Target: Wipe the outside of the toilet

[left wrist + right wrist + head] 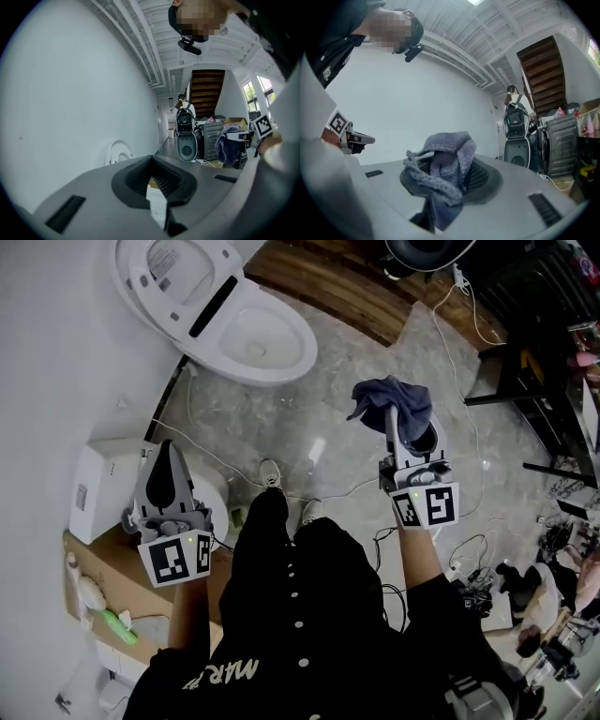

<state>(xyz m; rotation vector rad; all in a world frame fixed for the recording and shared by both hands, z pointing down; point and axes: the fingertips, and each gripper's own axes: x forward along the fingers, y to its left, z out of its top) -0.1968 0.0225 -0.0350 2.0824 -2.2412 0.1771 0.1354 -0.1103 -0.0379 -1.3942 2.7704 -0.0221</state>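
The white toilet (246, 334) stands at the upper left of the head view with its lid raised; its rim (119, 152) shows low by the wall in the left gripper view. My right gripper (401, 418) is held up over the marble floor, shut on a blue-grey cloth (389, 399) that drapes over its jaws (440, 171). My left gripper (167, 454) hangs near the wall, well short of the toilet, its dark pads (164, 180) closed tip to tip with nothing between them. The cloth (227, 145) also shows far right in the left gripper view.
A white box (108, 482) and an open cardboard carton (98, 582) sit by the wall under my left gripper. White cables (450, 362) trail over the floor. Black furniture legs (506, 381) and clutter fill the right side. My shoe (270, 472) is below the toilet.
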